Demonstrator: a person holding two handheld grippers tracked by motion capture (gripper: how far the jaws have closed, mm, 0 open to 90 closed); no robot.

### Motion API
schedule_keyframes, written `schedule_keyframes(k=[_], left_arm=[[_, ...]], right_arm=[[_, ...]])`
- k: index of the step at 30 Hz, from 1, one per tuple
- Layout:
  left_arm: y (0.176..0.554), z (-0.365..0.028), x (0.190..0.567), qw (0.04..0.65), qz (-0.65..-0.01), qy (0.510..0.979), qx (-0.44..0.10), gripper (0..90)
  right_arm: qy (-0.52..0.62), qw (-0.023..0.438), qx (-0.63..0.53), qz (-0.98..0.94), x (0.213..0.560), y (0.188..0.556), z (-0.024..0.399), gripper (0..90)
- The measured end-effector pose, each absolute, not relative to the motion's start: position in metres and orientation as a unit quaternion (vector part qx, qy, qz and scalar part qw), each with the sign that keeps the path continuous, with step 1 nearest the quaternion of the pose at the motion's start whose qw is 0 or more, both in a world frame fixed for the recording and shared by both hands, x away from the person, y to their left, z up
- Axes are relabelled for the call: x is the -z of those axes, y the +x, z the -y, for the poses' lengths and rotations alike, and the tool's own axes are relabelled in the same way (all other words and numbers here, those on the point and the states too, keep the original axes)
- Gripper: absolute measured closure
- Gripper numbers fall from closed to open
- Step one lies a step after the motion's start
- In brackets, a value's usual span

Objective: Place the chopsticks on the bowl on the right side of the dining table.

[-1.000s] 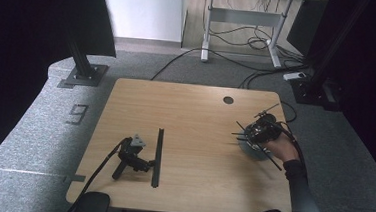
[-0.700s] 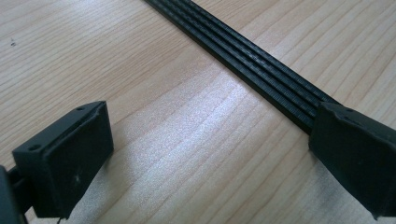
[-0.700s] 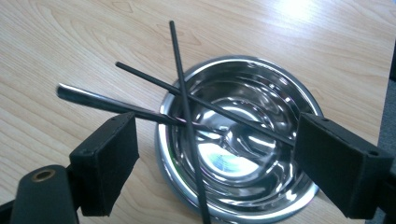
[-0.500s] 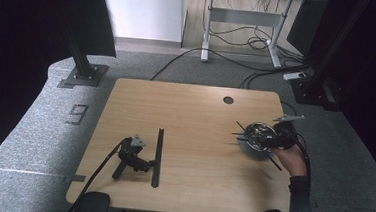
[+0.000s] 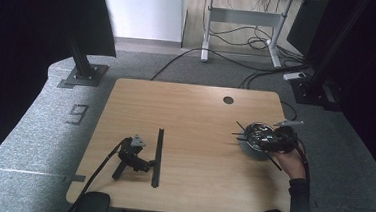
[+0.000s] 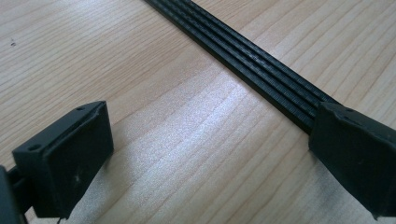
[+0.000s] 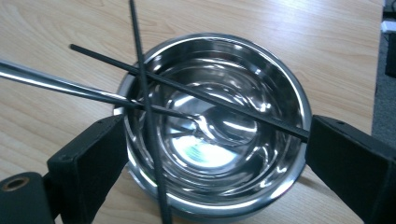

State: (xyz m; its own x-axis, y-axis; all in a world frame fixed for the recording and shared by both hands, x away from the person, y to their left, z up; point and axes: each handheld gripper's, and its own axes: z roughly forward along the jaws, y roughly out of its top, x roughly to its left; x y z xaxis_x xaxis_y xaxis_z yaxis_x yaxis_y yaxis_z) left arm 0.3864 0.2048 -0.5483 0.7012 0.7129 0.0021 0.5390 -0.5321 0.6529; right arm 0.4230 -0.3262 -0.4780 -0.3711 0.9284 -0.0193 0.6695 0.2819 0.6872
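Three sticks (image 7: 196,93) across steel bowl (image 7: 280,84)

The bowl (image 7: 212,126) is polished steel, mirror-bright inside. Across it lie thin sticks (image 7: 196,93) in matt black, and one glossy metal rod (image 7: 60,84). The desk (image 5: 195,116) is pale wood with fine grain and a soft sheen. The ribbed strip (image 6: 252,65) looks like matt black plastic, as do the jaws.

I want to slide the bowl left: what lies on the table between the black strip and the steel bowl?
Bare wood in the high view, from black strip to steel bowl.
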Motion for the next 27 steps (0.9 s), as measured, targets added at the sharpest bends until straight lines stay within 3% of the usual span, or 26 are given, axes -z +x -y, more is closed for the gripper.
schedule_keyframes(k=[27], left_arm=[[0.386, -0.205, 0.548, 0.321, -0.362, 0.865, -0.135, 0.0]], right_arm=[[0.543, 0.190, -0.274, -0.771, 0.496, 0.428, 0.344, 7.9]])
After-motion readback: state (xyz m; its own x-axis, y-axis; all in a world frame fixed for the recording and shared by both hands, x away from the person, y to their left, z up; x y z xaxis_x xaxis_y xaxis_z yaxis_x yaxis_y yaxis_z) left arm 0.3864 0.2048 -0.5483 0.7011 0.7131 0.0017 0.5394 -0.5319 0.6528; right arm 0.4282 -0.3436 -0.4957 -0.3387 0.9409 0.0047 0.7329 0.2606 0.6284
